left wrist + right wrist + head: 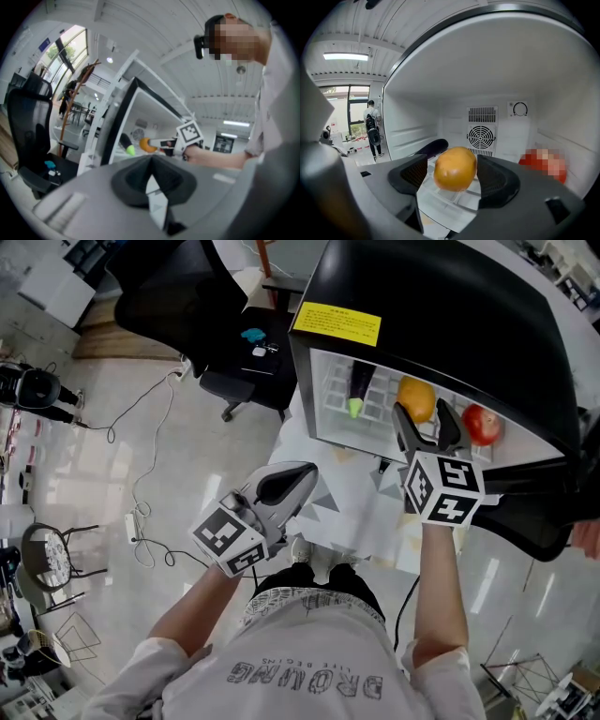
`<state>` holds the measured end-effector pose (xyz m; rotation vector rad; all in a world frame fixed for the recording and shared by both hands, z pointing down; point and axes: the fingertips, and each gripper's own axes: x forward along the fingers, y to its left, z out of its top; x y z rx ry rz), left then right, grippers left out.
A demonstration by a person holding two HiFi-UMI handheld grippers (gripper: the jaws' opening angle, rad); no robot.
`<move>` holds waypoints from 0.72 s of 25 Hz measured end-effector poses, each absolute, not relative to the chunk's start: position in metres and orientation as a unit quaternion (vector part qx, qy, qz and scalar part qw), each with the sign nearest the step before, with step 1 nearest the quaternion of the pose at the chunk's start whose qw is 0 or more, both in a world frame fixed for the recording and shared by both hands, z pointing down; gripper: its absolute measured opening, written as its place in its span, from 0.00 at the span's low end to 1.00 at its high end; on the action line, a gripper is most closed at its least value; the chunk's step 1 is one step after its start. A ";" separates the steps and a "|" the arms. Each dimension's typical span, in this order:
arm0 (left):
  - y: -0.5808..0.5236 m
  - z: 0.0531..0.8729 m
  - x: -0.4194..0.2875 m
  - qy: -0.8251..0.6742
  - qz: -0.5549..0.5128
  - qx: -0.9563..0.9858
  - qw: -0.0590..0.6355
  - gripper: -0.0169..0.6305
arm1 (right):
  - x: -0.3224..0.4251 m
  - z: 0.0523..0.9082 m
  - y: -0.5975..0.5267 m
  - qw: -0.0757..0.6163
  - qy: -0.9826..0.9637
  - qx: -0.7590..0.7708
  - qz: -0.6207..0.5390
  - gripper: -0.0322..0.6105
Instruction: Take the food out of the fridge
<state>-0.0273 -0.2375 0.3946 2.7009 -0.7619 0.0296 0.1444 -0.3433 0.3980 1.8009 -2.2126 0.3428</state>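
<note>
The orange point(455, 174) lies on the white wire shelf point(440, 206) inside the open fridge point(450, 306), near the front edge and roughly midway across. The right gripper point(424, 423) is at the fridge opening with its jaws spread wide, one on each side of the orange. The pads do not press on the orange, so nothing is grasped yet. The step in hand appears to be the grasp itself. Advance the gripper until the widest part of the orange sits level with the middle of the pads, then close slowly. A round, smooth fruit is likely to roll or squirt forward if it is pinched off-centre or near the jaw tips. Hold the jaws level with the shelf so that the lower edges do not catch in the wire. Lift slightly before drawing back. A dark vegetable with a green tip point(360, 390) lies to the left of the orange and a red fruit point(482, 424) to its right. Both are apart from it, so withdraw straight out so as not to brush either. The left gripper point(281, 486) is held low, outside the fridge, with its jaws pressed together and empty. It plays no part in this step.
</note>
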 end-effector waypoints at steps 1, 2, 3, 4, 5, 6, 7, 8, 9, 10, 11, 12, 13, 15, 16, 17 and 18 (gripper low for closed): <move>-0.238 0.395 -0.027 -0.268 0.010 0.949 0.167 0.04 | 0.145 0.398 -0.345 0.139 -0.761 0.623 0.116 0.50; -0.239 0.396 -0.028 -0.268 0.010 0.949 0.168 0.04 | 0.144 0.399 -0.346 0.145 -0.759 0.625 0.112 0.51; -0.239 0.396 -0.028 -0.268 0.010 0.949 0.168 0.04 | 0.144 0.399 -0.347 0.153 -0.757 0.626 0.108 0.51; -0.239 0.396 -0.027 -0.267 0.010 0.949 0.169 0.04 | 0.144 0.400 -0.349 0.161 -0.756 0.627 0.104 0.51; -0.239 0.397 -0.027 -0.267 0.010 0.949 0.169 0.04 | 0.143 0.402 -0.350 0.169 -0.754 0.627 0.100 0.51; -0.240 0.397 -0.027 -0.267 0.010 0.949 0.169 0.04 | 0.143 0.404 -0.351 0.176 -0.752 0.627 0.099 0.51; -0.240 0.397 -0.027 -0.266 0.010 0.949 0.170 0.04 | 0.143 0.406 -0.352 0.182 -0.750 0.628 0.099 0.51; -0.241 0.398 -0.027 -0.266 0.011 0.949 0.170 0.04 | 0.144 0.408 -0.353 0.186 -0.749 0.629 0.100 0.51; -0.241 0.398 -0.027 -0.266 0.011 0.949 0.170 0.04 | 0.145 0.410 -0.353 0.188 -0.747 0.630 0.102 0.51; -0.242 0.399 -0.028 -0.266 0.011 0.949 0.171 0.04 | 0.146 0.412 -0.354 0.190 -0.745 0.631 0.105 0.51; -0.242 0.399 -0.028 -0.267 0.012 0.948 0.172 0.04 | 0.147 0.414 -0.354 0.191 -0.743 0.632 0.108 0.51; -0.243 0.400 -0.029 -0.267 0.012 0.948 0.172 0.04 | 0.148 0.416 -0.355 0.192 -0.742 0.633 0.110 0.51; -0.243 0.400 -0.029 -0.267 0.013 0.948 0.173 0.04 | 0.149 0.417 -0.355 0.193 -0.741 0.634 0.111 0.51; -0.244 0.400 -0.030 -0.268 0.012 0.948 0.174 0.04 | 0.151 0.417 -0.355 0.195 -0.739 0.636 0.109 0.50; -0.245 0.400 -0.029 -0.268 0.012 0.948 0.174 0.04 | 0.151 0.417 -0.355 0.196 -0.739 0.636 0.108 0.50; -0.245 0.400 -0.029 -0.268 0.011 0.948 0.173 0.04 | 0.151 0.417 -0.355 0.196 -0.739 0.635 0.108 0.50; -0.245 0.399 -0.029 -0.267 0.011 0.948 0.173 0.04 | 0.152 0.417 -0.355 0.196 -0.739 0.635 0.109 0.50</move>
